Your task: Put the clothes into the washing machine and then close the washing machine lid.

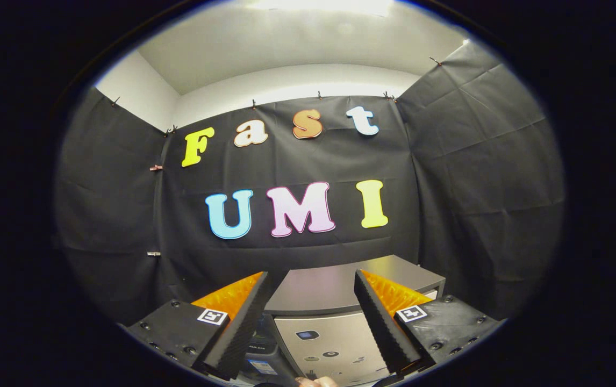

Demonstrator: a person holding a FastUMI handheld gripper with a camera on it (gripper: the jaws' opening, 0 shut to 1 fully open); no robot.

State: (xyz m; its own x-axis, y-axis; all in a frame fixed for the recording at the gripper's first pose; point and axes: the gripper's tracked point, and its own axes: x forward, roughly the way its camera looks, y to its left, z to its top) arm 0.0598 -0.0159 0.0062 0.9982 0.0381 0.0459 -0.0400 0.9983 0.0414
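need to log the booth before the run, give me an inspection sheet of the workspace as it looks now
surface: washing machine top, flat and bare where it shows.
job's things: washing machine lid lies closed; control panel faces the gripper; clothes: nothing seen.
clutter: nothing seen on the lid.
grippers: gripper open, jaws spread wide with nothing between them, the machine just ahead and between them.
cables: nothing seen.
surroundings: black cloth booth wall pinned up behind and to both sides; white ceiling above; a fingertip below the panel.
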